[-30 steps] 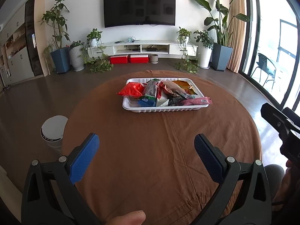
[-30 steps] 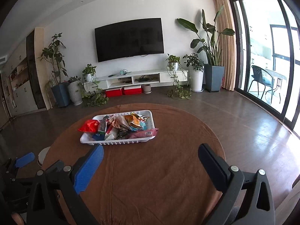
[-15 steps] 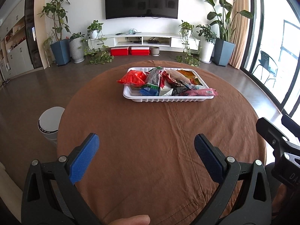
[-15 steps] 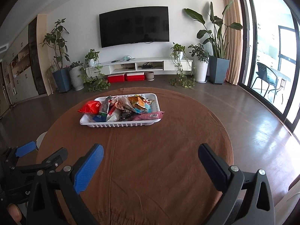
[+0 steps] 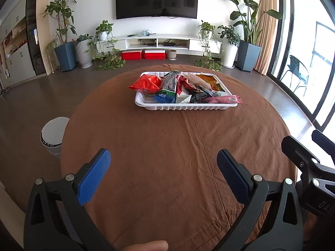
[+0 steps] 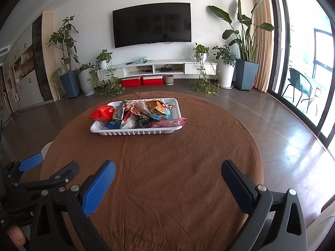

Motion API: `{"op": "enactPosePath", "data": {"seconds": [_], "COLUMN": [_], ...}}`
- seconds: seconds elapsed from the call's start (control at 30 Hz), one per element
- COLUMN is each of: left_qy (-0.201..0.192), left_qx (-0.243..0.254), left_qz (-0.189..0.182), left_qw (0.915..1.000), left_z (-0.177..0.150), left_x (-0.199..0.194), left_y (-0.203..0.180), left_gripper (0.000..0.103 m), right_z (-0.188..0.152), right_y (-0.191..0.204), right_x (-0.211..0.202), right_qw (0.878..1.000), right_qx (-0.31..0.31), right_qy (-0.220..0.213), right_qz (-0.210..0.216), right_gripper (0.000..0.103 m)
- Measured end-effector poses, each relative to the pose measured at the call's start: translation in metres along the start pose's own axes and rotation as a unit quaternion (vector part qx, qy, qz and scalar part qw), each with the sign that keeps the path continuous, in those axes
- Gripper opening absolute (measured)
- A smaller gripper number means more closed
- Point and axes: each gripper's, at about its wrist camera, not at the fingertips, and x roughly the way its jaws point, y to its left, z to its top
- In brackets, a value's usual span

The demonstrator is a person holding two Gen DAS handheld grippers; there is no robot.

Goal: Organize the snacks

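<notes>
A white plastic tray (image 5: 184, 107) (image 6: 134, 132) sits on the far half of a round table with a brown cloth (image 5: 167, 146) (image 6: 167, 156). It holds a heap of snack packets: a red bag (image 5: 146, 82) (image 6: 102, 112) at its left, a pink packet (image 5: 222, 99) (image 6: 169, 123) over its front right rim, an orange bag (image 6: 156, 106) at the back. My left gripper (image 5: 163, 163) is open and empty above the near part of the table. My right gripper (image 6: 168, 174) is open and empty, to the right of the left one.
A white round bin (image 5: 53, 135) stands on the floor left of the table. Beyond the table are a TV unit (image 5: 157, 41), red boxes (image 5: 144, 54) and potted plants (image 5: 65, 56). Glass doors (image 6: 303, 73) are at the right.
Both grippers have tilted down and moved a little toward the table, so the tray appears lower and nearer. Both stay open and empty.
</notes>
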Motion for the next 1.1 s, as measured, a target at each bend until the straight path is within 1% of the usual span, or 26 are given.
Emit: {"op": "enactPosePath", "data": {"seconds": [1.1], "left_qy": [0.0], "left_qx": [0.0], "left_qz": [-0.007], "left_qw": [1.0], "left_z": [-0.0009], "left_x": [0.0084], "left_y": [-0.0017], "left_gripper": [0.103], "right_z": [-0.0072], "right_y": [-0.0008], "right_x": [0.0052], "right_qw": [1.0], "right_qx": [-0.001], "right_qy": [0.015], "right_qz": [0.0], "right_gripper": [0.103]}}
